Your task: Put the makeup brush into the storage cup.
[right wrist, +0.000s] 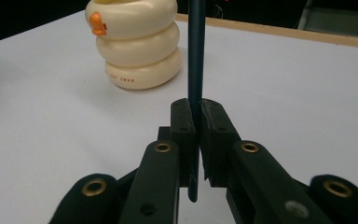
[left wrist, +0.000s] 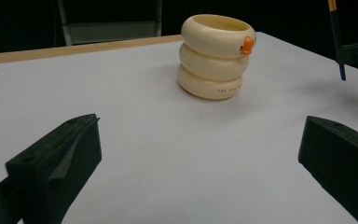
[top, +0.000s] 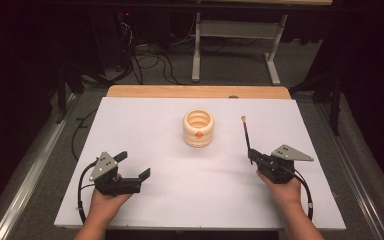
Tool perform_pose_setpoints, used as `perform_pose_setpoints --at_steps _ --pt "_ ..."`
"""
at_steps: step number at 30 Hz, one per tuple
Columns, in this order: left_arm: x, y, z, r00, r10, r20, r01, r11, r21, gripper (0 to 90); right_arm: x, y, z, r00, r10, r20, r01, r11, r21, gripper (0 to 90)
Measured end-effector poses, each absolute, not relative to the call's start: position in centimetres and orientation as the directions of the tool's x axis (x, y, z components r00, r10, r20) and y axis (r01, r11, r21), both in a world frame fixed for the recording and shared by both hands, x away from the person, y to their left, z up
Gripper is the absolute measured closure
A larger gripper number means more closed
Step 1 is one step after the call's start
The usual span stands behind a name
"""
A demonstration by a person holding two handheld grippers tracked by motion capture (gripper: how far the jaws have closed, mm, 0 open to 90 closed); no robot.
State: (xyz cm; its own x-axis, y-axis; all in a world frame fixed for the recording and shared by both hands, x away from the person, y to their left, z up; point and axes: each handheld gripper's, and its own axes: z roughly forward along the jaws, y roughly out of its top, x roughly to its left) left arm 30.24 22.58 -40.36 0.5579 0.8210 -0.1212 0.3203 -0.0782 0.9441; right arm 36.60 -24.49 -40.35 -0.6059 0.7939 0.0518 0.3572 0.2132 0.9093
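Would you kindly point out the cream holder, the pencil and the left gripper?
holder (top: 198, 131), high view, front wall.
pencil (right wrist: 196, 56), right gripper view, shaft above the jaws.
left gripper (top: 133, 164), high view, midway between fingertips.

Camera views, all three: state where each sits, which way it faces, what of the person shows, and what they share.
High view: above the person's side, facing forward and down on the white table; both hands, left tongs, right tongs.
Left gripper view: behind wide-open jaws, facing the cream three-ringed plastic pot.
Right gripper view: behind jaws shut on the thin dark pencil.
Shared: pot and pencil.
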Motion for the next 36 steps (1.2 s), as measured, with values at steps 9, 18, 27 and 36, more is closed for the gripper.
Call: perform_pose_setpoints --at_steps 9,18,27,36 --pt "30.2 22.5 -40.3 0.566 0.815 -0.121 0.319 -0.081 0.944 0.0 36.1 -24.2 -40.1 -0.607 0.793 0.052 0.318 0.182 0.931 86.8" --pt "30.5 22.3 -40.3 0.552 0.822 -0.142 0.351 -0.075 0.933 0.0 35.9 -24.0 -40.0 -0.609 0.792 0.041 0.301 0.183 0.936 86.8" --pt "30.6 21.6 -38.8 0.546 0.830 -0.115 0.334 -0.089 0.938 0.0 35.6 -24.3 -39.7 -0.598 0.801 0.037 0.292 0.174 0.941 86.8" --pt "31.7 20.9 -37.4 0.553 0.824 -0.120 0.329 -0.084 0.941 0.0 35.6 -24.2 -39.7 -0.595 0.803 0.031 0.286 0.175 0.942 86.8"
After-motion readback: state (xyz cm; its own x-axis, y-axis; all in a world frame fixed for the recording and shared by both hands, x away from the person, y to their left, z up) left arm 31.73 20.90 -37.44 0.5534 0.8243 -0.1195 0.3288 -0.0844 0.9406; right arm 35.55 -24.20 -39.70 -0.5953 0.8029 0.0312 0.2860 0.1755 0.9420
